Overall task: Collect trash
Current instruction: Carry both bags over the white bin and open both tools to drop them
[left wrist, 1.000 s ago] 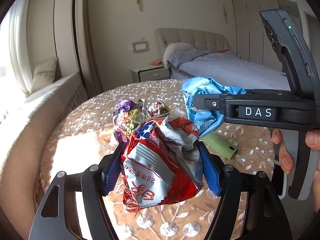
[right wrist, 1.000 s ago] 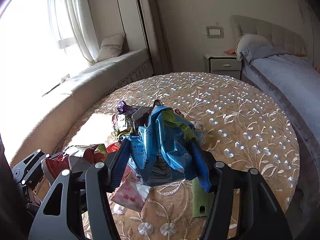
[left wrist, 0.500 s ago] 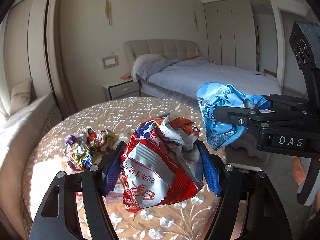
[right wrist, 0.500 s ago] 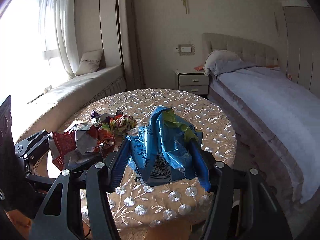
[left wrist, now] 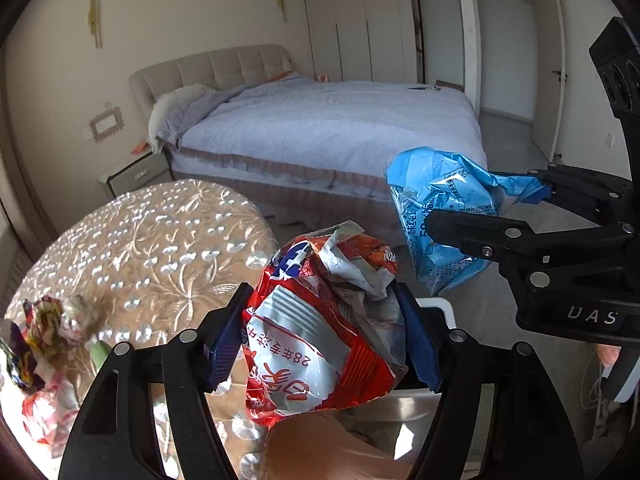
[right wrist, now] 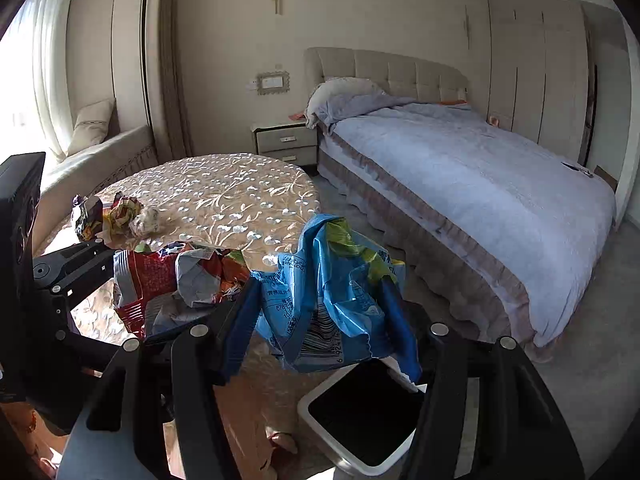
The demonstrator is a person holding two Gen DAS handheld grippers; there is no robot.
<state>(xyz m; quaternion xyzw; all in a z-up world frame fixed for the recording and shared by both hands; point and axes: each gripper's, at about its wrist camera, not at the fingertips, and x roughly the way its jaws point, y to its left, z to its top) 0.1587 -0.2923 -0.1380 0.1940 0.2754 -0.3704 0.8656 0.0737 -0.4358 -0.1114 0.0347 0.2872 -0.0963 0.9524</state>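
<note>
My left gripper [left wrist: 322,336] is shut on a crumpled red and silver snack bag [left wrist: 320,320], held in the air past the table's edge. To its right, my right gripper [left wrist: 480,204] is shut on a crumpled blue bag [left wrist: 436,208]. In the right wrist view that blue bag [right wrist: 332,292] hangs between the pads of the right gripper [right wrist: 320,320], just above a white-rimmed bin [right wrist: 316,400] with a dark inside. The red bag [right wrist: 160,280] and left gripper [right wrist: 132,296] show at the left. A corner of the bin's rim [left wrist: 436,304] shows behind the left gripper.
A round table with an embroidered beige cloth [right wrist: 224,192] stands to the left, with several crumpled wrappers [right wrist: 116,212] near its left edge. A bed [right wrist: 480,184] fills the right side and a nightstand [right wrist: 284,140] stands behind the table. Grey floor lies between table and bed.
Both grippers have swung right, off the table top toward the bed, each keeping its bag. The bin has come into view below the right gripper. The wrappers on the table stayed put.
</note>
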